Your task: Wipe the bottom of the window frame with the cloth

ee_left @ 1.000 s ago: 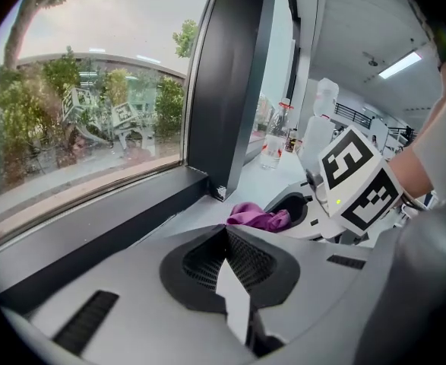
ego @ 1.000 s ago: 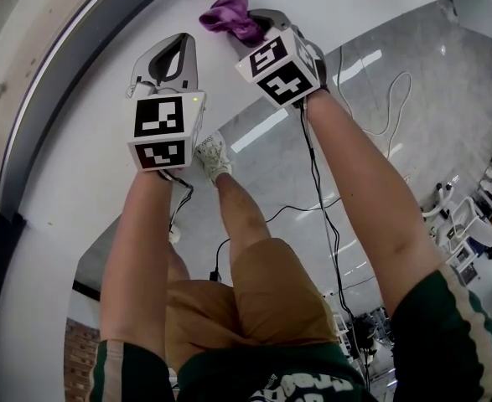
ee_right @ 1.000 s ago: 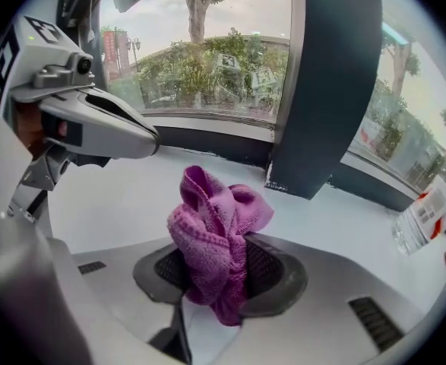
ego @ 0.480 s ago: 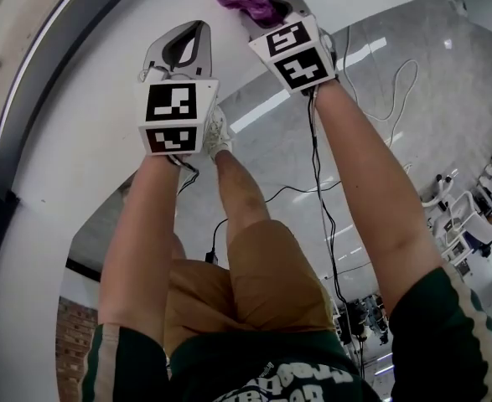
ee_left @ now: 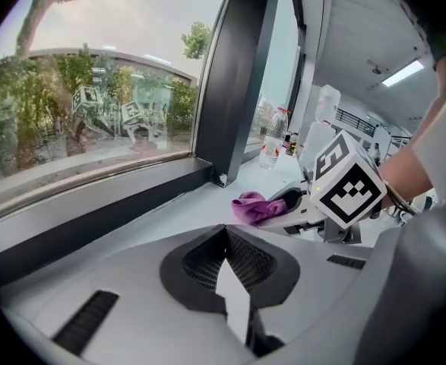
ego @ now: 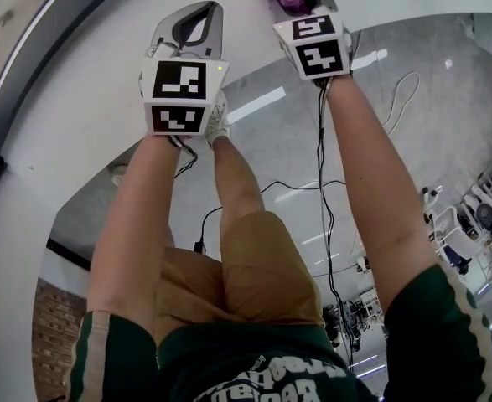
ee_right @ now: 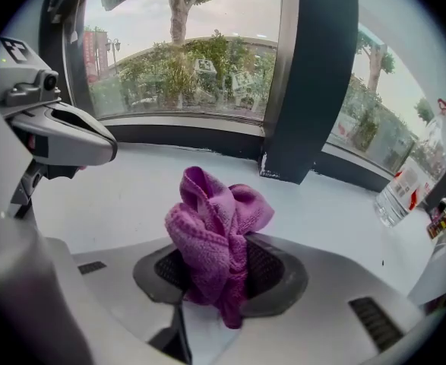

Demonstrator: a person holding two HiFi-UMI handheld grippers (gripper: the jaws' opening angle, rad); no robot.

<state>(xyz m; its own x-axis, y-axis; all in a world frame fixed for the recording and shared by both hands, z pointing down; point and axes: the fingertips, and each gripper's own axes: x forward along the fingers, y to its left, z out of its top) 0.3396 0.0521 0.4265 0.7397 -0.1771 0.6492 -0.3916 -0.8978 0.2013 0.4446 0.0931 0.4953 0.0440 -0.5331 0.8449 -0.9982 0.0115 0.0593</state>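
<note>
One cloth [ee_right: 207,226] in right gripper [ee_right: 234,268], one bottle [ee_right: 400,190]

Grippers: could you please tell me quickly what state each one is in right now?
Left gripper: closed, holding nothing.
Right gripper: closed on the purple cloth.

Nothing legible; the shirt's white lettering [ego: 289,386] seems cut off.

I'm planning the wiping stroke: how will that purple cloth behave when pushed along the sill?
Probably floppy: the purple cloth bunches and droops where the right gripper pinches it. Its looped pile likely drags rather than slides.
</note>
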